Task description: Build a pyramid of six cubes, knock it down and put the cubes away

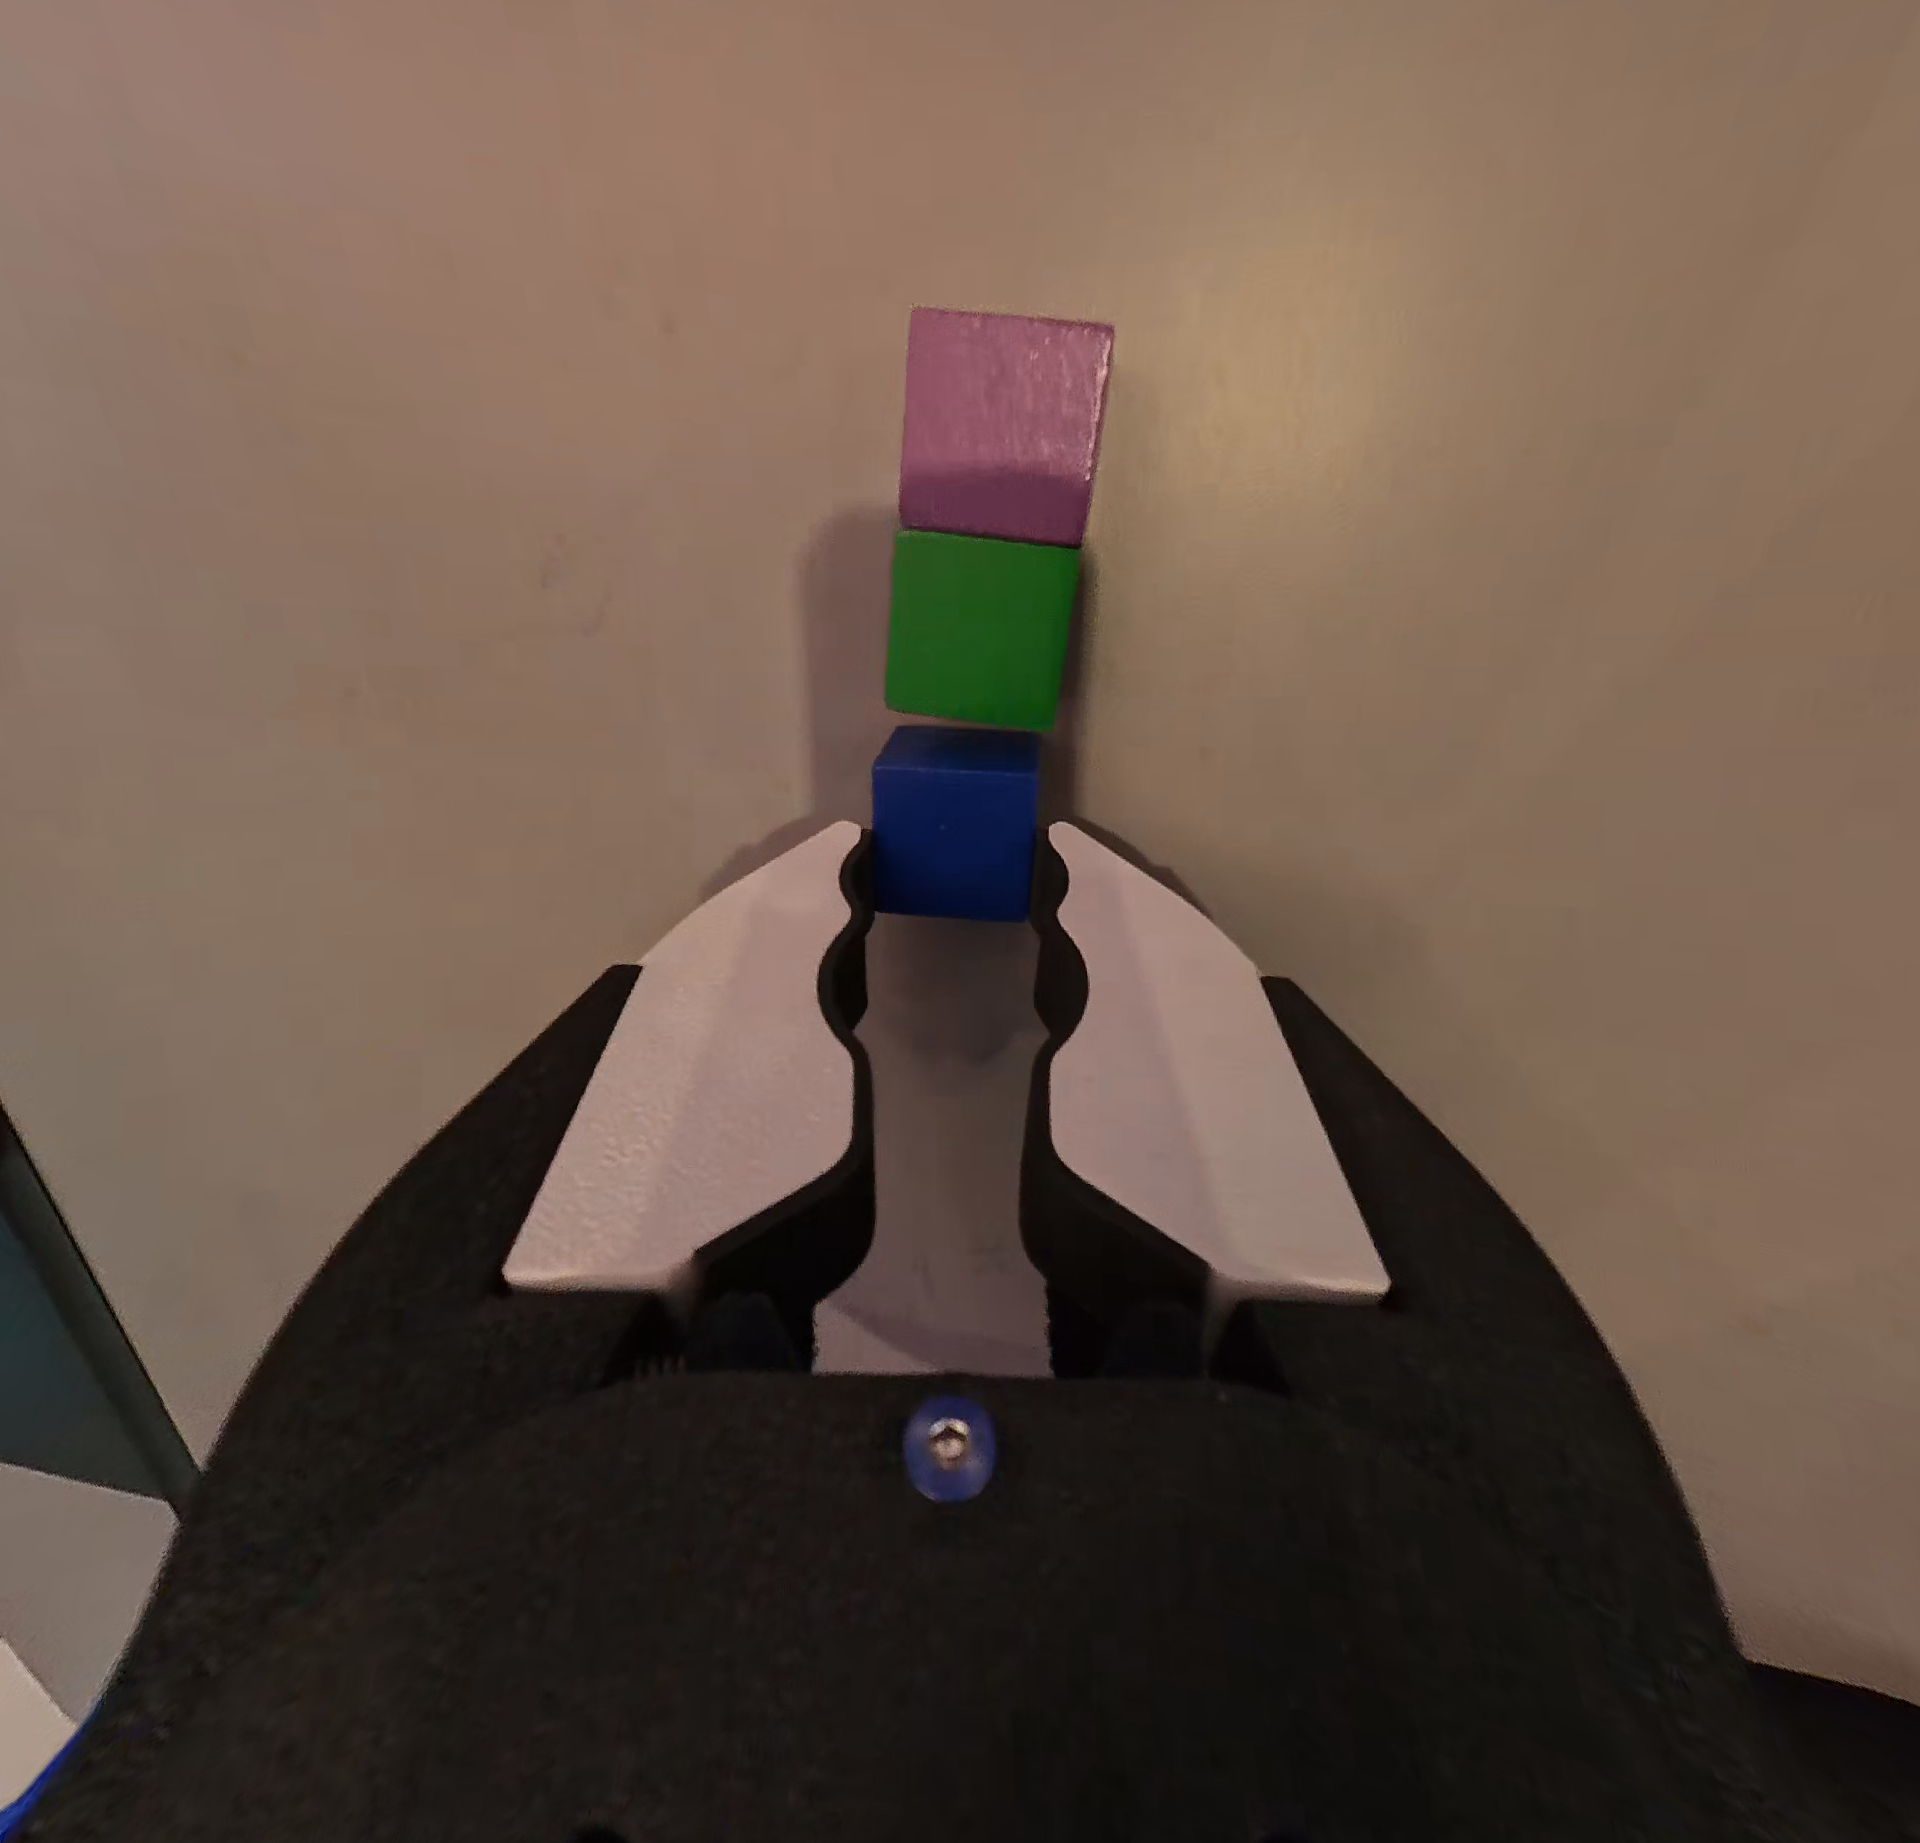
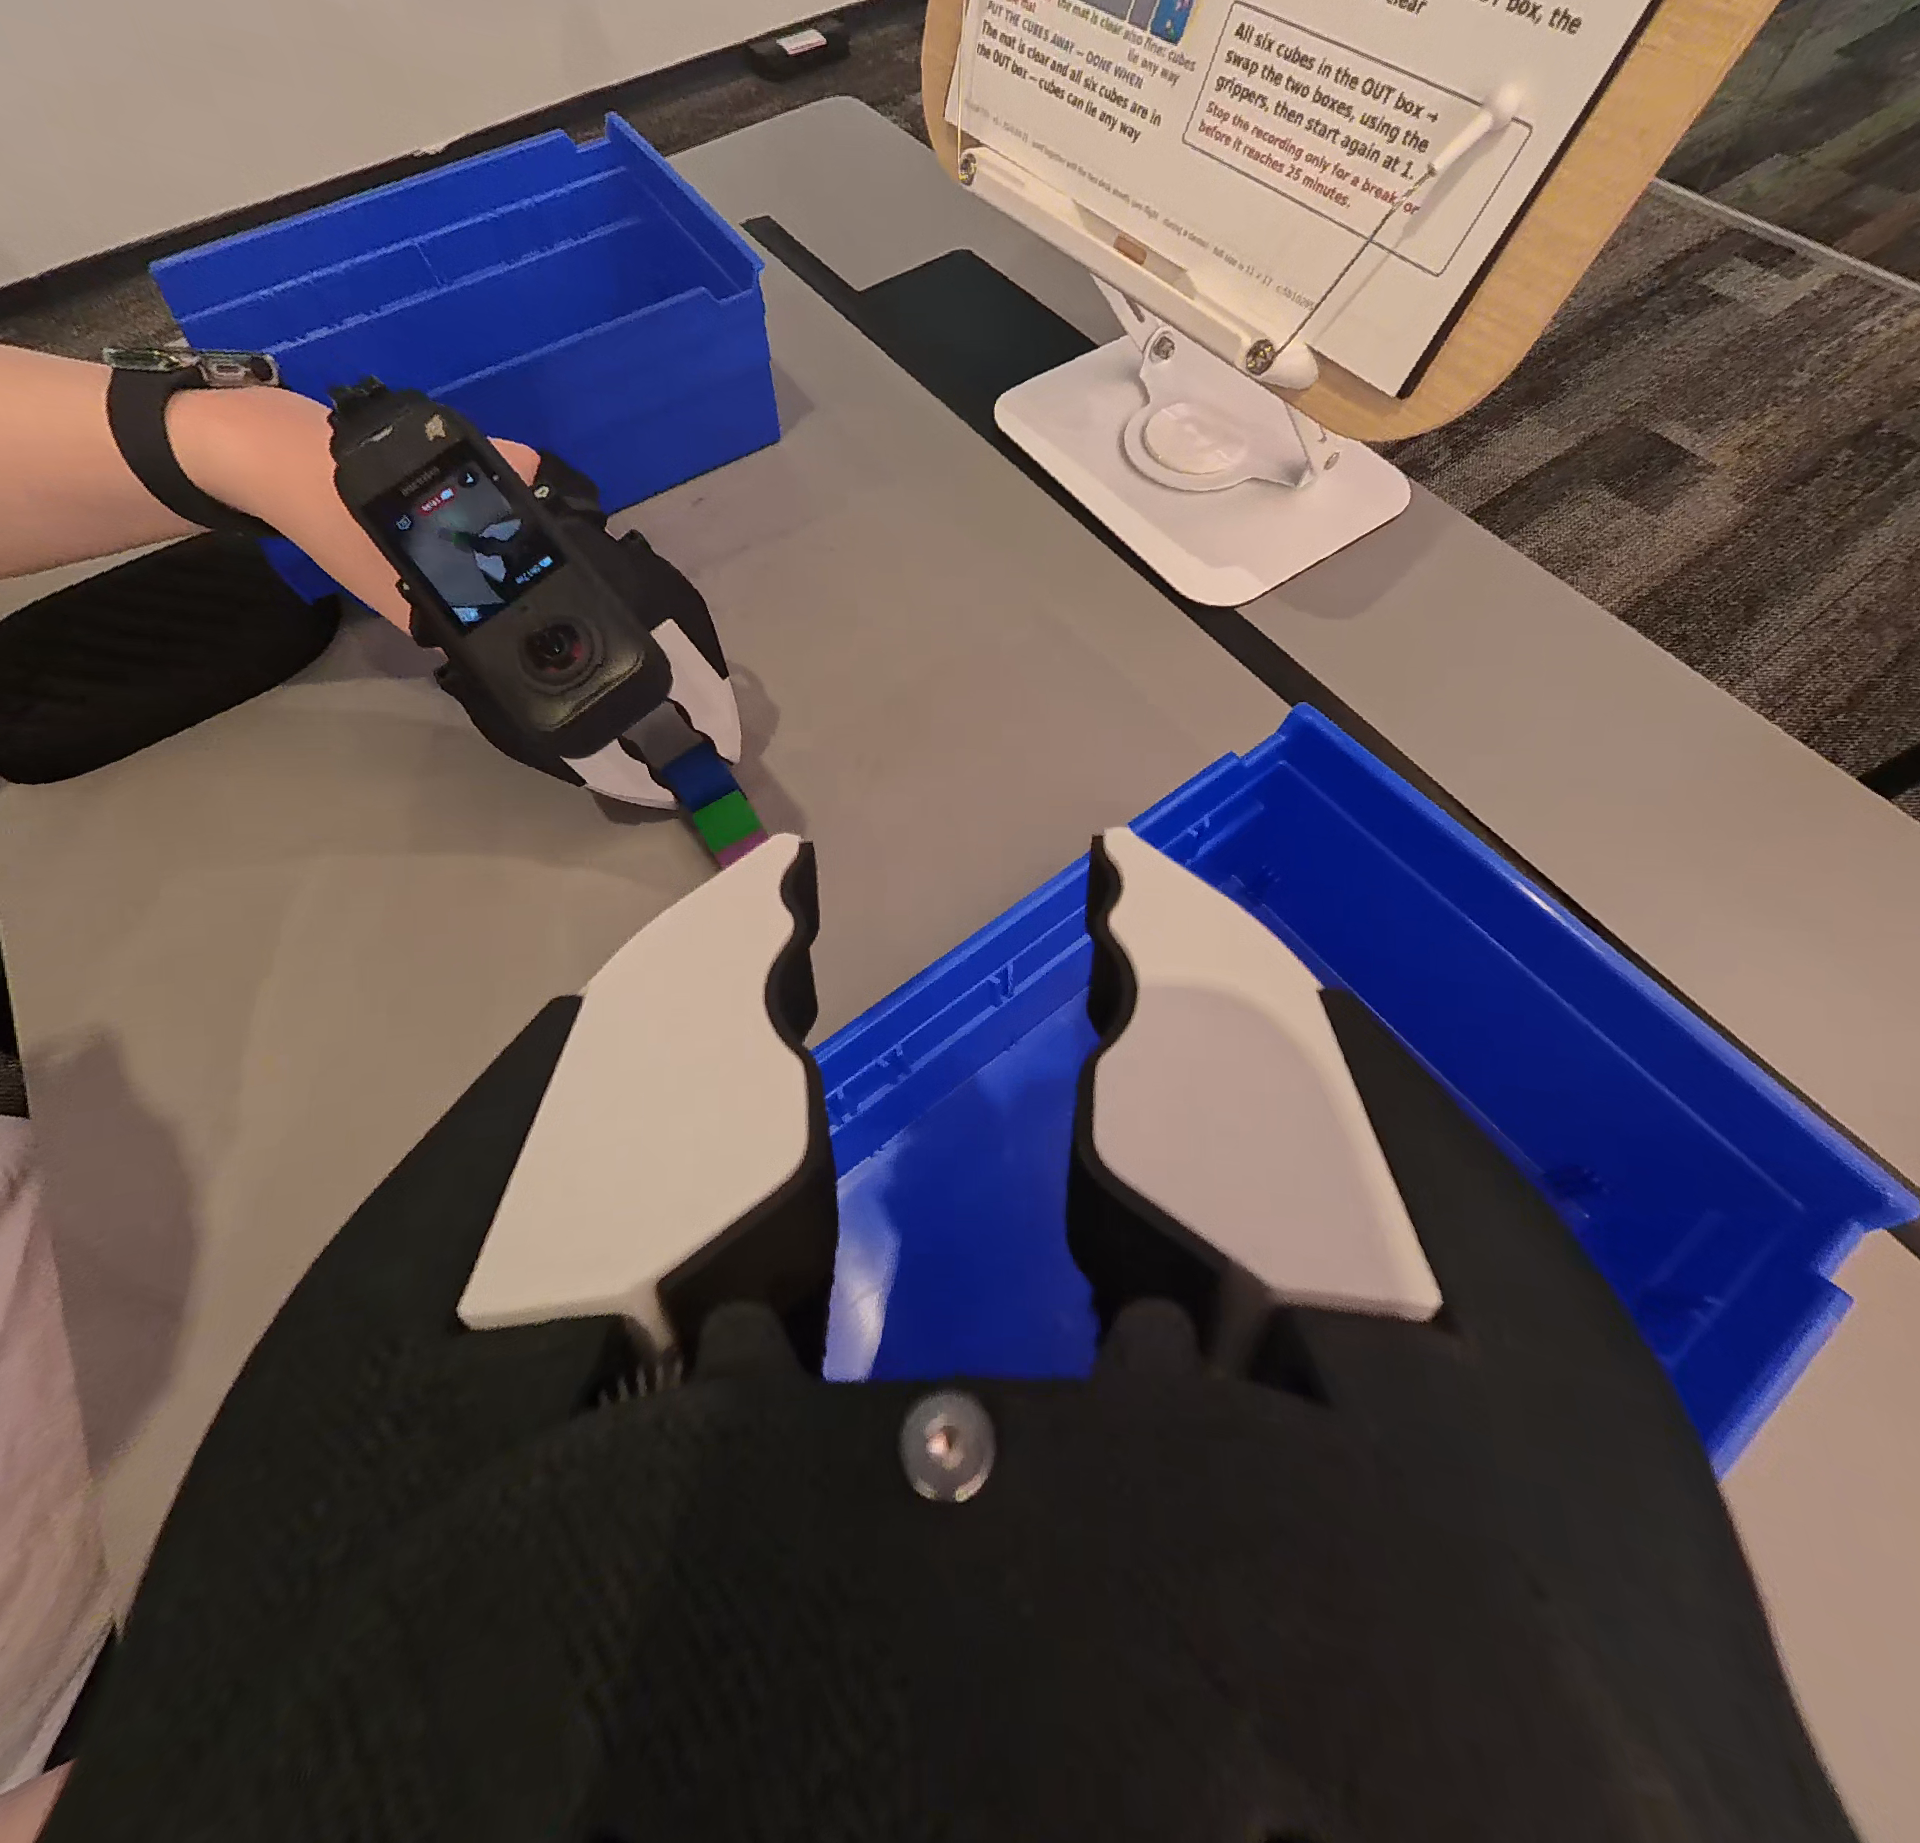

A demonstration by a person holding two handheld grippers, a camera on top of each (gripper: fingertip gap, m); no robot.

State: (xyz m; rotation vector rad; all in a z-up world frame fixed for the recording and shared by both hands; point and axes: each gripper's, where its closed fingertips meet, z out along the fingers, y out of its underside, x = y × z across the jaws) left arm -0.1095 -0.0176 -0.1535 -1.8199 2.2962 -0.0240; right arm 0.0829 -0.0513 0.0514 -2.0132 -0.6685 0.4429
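Note:
In the left wrist view a blue cube [image 1: 954, 806] sits between the fingertips of my left gripper [image 1: 954, 863], which is shut on it just over the grey mat [image 1: 416, 546]. A green cube [image 1: 977, 630] and a purple cube [image 1: 1003, 422] lie in a line right beyond it, close together. The right wrist view shows the same row: blue cube [image 2: 698, 773], green cube [image 2: 724, 817], purple cube [image 2: 740, 848], with the left gripper [image 2: 675, 765] on the blue one. My right gripper [image 2: 951, 874] is open and empty, held above the near blue bin [image 2: 1455, 962]. No other cubes show.
A second blue bin [image 2: 468, 266] stands at the far left of the table. An instruction board on a white stand [image 2: 1195, 484] stands at the far right. A black pad [image 2: 156, 640] lies at the left. A person's hand [image 2: 260, 463] holds the left gripper. Some 30 centimeters of space lies between my two pairs of fingers.

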